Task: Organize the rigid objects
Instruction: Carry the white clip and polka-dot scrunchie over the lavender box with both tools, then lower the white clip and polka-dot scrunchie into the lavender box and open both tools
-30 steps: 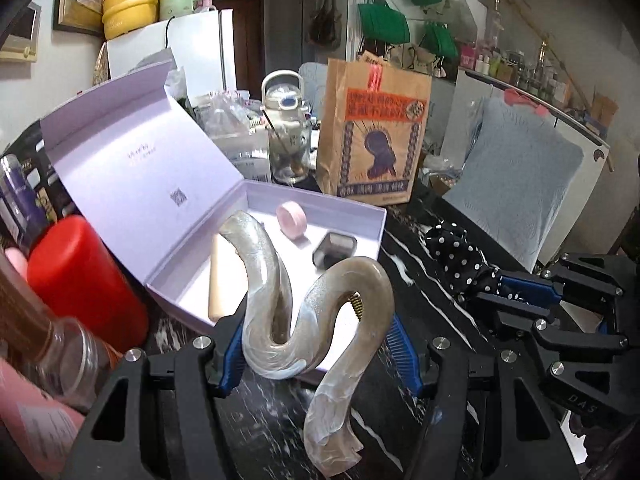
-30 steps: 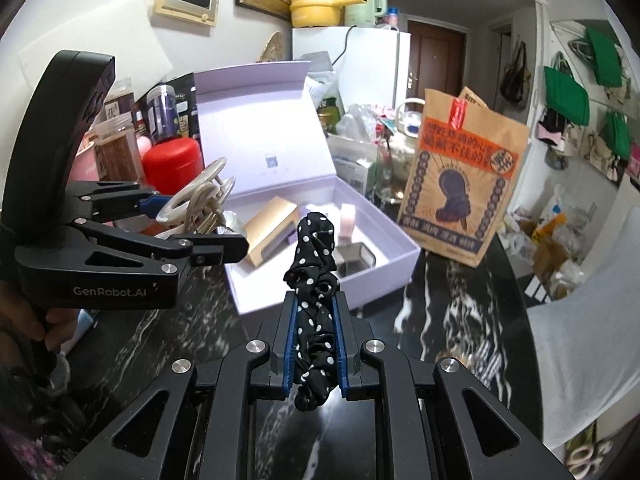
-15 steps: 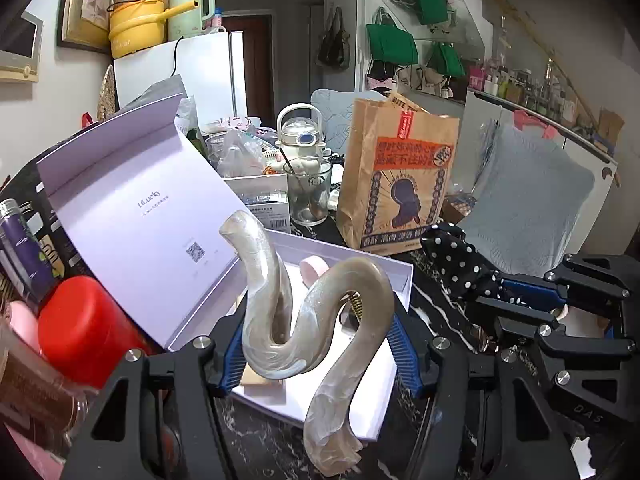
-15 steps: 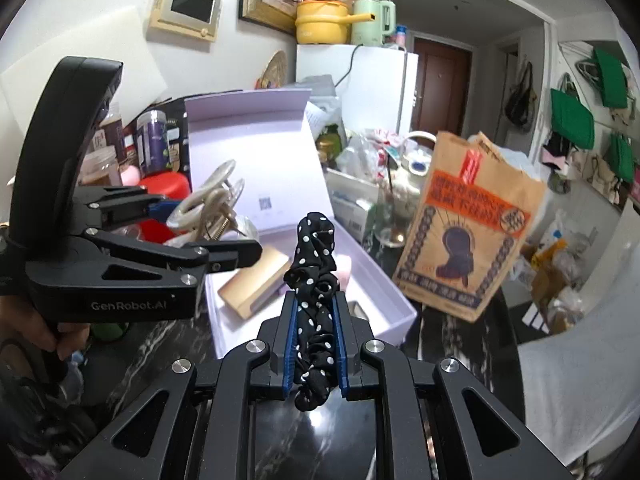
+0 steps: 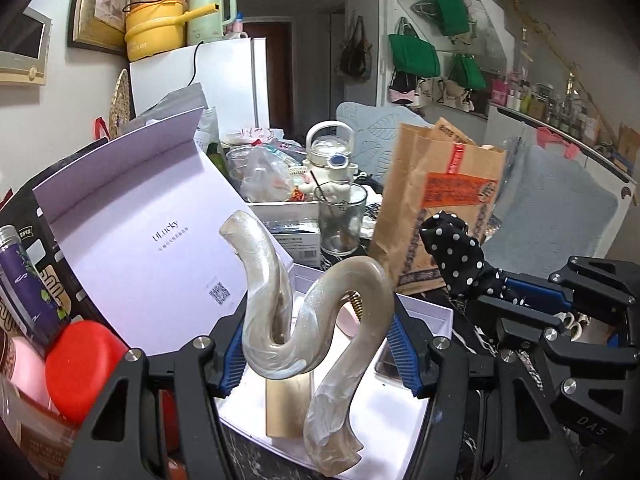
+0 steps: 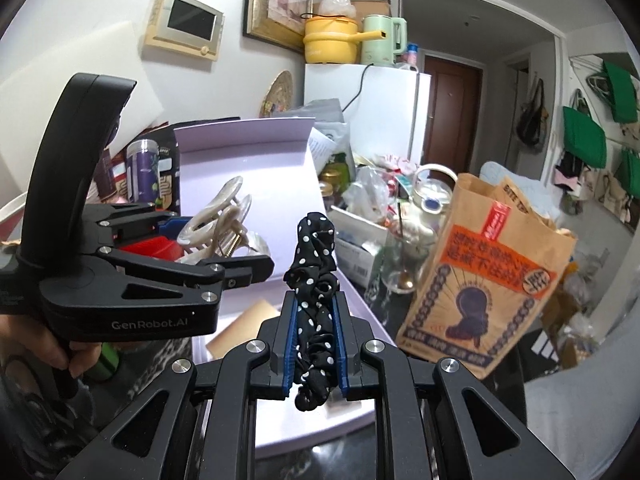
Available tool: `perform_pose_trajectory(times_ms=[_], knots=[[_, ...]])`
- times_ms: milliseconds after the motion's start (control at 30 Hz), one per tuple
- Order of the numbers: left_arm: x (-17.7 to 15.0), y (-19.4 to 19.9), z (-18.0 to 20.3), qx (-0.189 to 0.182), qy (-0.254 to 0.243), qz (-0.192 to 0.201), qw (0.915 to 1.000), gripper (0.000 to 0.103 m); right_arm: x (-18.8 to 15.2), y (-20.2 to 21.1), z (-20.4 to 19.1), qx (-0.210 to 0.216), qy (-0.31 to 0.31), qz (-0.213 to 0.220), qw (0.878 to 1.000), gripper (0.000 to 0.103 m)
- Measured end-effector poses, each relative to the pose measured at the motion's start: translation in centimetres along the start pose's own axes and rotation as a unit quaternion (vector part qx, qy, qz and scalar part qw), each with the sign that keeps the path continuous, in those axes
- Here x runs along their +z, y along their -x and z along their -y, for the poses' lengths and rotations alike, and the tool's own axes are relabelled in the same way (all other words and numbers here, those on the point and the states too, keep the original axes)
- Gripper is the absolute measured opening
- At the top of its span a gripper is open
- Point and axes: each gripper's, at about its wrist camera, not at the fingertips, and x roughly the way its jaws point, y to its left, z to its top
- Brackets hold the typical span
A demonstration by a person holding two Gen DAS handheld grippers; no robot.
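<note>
My left gripper [image 5: 318,354] is shut on a pearly wavy hair claw clip [image 5: 316,320] and holds it up over the open lavender box [image 5: 404,412]. The clip also shows in the right wrist view [image 6: 220,224]. My right gripper [image 6: 314,344] is shut on a black polka-dot scrunchie [image 6: 316,280], held up above the box's right side; the scrunchie also shows in the left wrist view [image 5: 460,260]. Inside the box lie a tan wooden block [image 5: 288,404], a pink round item [image 5: 350,320] and a dark small case [image 5: 386,362], all partly hidden by the clip.
The box lid [image 5: 132,232] stands open at the left. A red-lidded jar [image 5: 82,364] and a purple can [image 5: 24,280] stand left of the box. A brown paper bag [image 5: 436,208], a glass [image 5: 342,220] and a kettle [image 5: 330,152] crowd behind it.
Both grippers have risen and tilted upward with their loads; the box now sits lower in both views and more of the room shows.
</note>
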Motion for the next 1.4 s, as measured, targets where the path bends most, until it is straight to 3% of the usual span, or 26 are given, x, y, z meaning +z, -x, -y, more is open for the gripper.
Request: perform_pose_trajectory(times_ms=[200, 467, 667, 1167, 1400], knots=[[0.1, -1.8, -0.9, 0.035, -0.009, -0.009, 0.9993, 0.06, 0.2, -2.4, 0.4, 0.004, -0.018, -0.001, 1.0, 0.016], [-0.6, -4.9, -1.8, 0.044, -0.007, -0.041, 0.9981, 0.06, 0.0, -5.9, 1.9, 0.004, -0.058, -0.019, 0.998, 0.016], [-1.4, -7.4, -2.3, 0.053, -0.003, -0.073, 0.9959, 0.06, -0.8, -8.0, 2.0, 0.005, -0.051, -0.049, 0.998, 0.016], [-3.8, -12.1, -1.8, 0.043, -0.012, -0.148, 0.988, 0.06, -2.9, -11.6, 2.9, 0.014, -0.055, -0.11, 0.992, 0.016], [-4.3, -12.8, -1.7, 0.036, -0.016, -0.159, 0.9865, 0.06, -4.1, -13.5, 3.0, 0.019, -0.059, -0.142, 0.988, 0.016]])
